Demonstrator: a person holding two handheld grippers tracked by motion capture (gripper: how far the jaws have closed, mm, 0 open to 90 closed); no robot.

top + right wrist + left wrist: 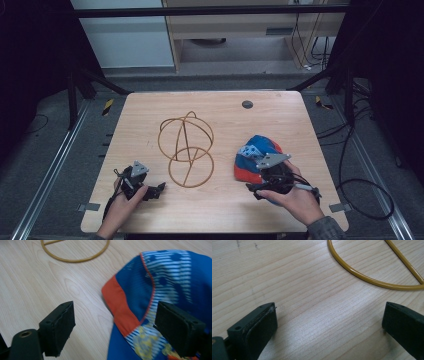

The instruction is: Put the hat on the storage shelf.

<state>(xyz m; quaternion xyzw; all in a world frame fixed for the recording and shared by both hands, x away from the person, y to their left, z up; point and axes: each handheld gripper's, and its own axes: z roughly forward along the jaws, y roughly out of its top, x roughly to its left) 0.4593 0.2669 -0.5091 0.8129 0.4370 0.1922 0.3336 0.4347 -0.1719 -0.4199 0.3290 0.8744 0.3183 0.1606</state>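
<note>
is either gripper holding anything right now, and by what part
Nothing is held. The right gripper stands open over the cap; the left gripper is open over bare table.

A small dark disc (247, 104) lies on the wooden table (150, 210).

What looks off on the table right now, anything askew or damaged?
Nothing stands out. The blue and orange patterned cloth cap lies slightly crumpled on the wooden table, beneath the open right gripper. The yellow wire-frame stand sits intact mid-table. The left gripper is open over bare wood.
</note>
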